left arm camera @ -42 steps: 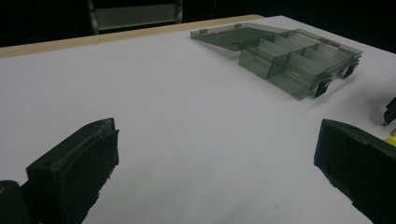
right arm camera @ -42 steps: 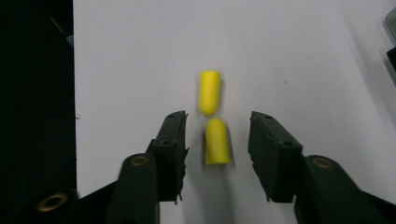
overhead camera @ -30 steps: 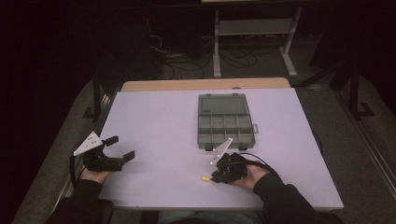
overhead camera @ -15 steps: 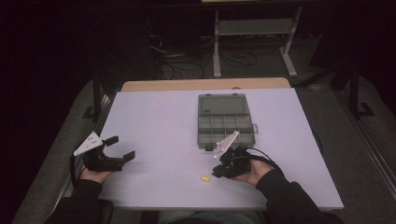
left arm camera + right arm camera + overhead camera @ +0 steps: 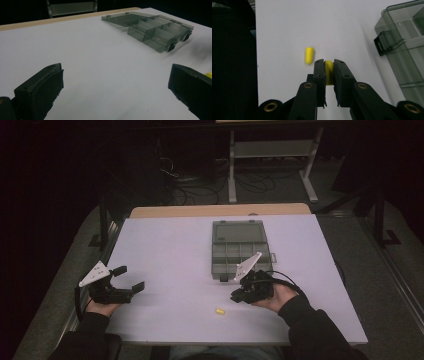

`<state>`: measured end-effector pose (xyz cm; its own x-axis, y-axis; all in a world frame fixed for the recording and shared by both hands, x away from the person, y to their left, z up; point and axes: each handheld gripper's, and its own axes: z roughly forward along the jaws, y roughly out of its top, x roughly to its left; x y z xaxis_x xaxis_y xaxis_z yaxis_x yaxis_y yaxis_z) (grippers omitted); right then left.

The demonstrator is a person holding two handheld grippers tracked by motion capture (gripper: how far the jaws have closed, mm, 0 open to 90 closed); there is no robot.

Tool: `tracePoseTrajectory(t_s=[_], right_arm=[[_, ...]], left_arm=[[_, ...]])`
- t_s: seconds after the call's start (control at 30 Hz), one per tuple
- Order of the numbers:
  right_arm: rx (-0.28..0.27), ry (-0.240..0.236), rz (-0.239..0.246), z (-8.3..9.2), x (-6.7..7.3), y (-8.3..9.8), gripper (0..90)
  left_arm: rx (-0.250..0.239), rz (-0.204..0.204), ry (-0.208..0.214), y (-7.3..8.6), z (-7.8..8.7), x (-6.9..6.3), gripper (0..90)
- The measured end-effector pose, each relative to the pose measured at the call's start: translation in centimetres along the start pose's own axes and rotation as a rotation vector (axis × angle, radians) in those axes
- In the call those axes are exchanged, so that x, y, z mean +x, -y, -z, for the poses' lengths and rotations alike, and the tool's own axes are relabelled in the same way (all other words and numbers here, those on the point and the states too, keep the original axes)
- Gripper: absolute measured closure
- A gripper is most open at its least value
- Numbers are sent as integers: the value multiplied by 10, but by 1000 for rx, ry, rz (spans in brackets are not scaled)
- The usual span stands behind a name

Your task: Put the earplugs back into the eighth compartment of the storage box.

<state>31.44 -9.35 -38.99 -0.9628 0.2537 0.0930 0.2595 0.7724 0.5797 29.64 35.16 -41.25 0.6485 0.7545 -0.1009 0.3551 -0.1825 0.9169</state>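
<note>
- At the left edge of the white counter (image 5: 170,255), the left gripper (image 5: 127,279) rests in the person's left hand (image 5: 100,307), its fingers (image 5: 40,91) spread wide with bare counter between them.
- From the left gripper view, the way across the counter to the grey compartment box (image 5: 155,28) is open; a sliver of a yellow earplug (image 5: 208,74) shows just behind the right-hand finger.
- Right of that, in the high view, one loose yellow earplug (image 5: 218,311) lies on the counter near the front edge, apart from both grippers.
- Further right, the right gripper (image 5: 239,295) is held above the counter in the person's right hand (image 5: 272,296), just in front of the compartment box (image 5: 240,247).
- In the right gripper view, the fingers (image 5: 320,72) are drawn narrow and pinch a second yellow earplug (image 5: 329,72) between them; the loose earplug (image 5: 309,55) lies on the counter just to its left.
- The box's black latch (image 5: 382,43) and clear wall stand to the right of the right gripper, near it but not touching.
- Against the earlier pictures, the right gripper has come up off the counter and moved away from the loose earplug toward the box, while the left gripper has kept its place.
- Count: two grippers, two yellow earplugs (one held, one loose), one compartment box.
- Beyond the counter's far edge stand a metal rack (image 5: 272,150) and a tangle of cables (image 5: 192,182) on the floor.
</note>
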Motion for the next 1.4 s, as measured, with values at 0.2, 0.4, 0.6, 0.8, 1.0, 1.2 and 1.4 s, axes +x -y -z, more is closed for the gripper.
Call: tracePoseTrajectory(t_s=[0.2,0.4,0.6,0.8,1.0,1.2,1.4], right_arm=[[-9,24,-13,12,-8,0,790],[-9,46,-32,22,-17,0,791],[-9,65,-43,29,-24,0,793],[-11,86,-52,38,-30,-3,793],[-14,101,-72,44,-40,-3,793],[-11,119,-89,49,-48,-2,793],[-19,142,-119,55,-58,1,793]], left_arm=[[-1,0,0,0,0,0,0],[0,0,0,0,0,0,0],[1,0,0,0,0,0,0],[3,-1,0,0,0,0,0],[5,0,2,0,-1,0,0],[6,1,1,0,-1,0,0],[5,1,1,0,-1,0,0]])
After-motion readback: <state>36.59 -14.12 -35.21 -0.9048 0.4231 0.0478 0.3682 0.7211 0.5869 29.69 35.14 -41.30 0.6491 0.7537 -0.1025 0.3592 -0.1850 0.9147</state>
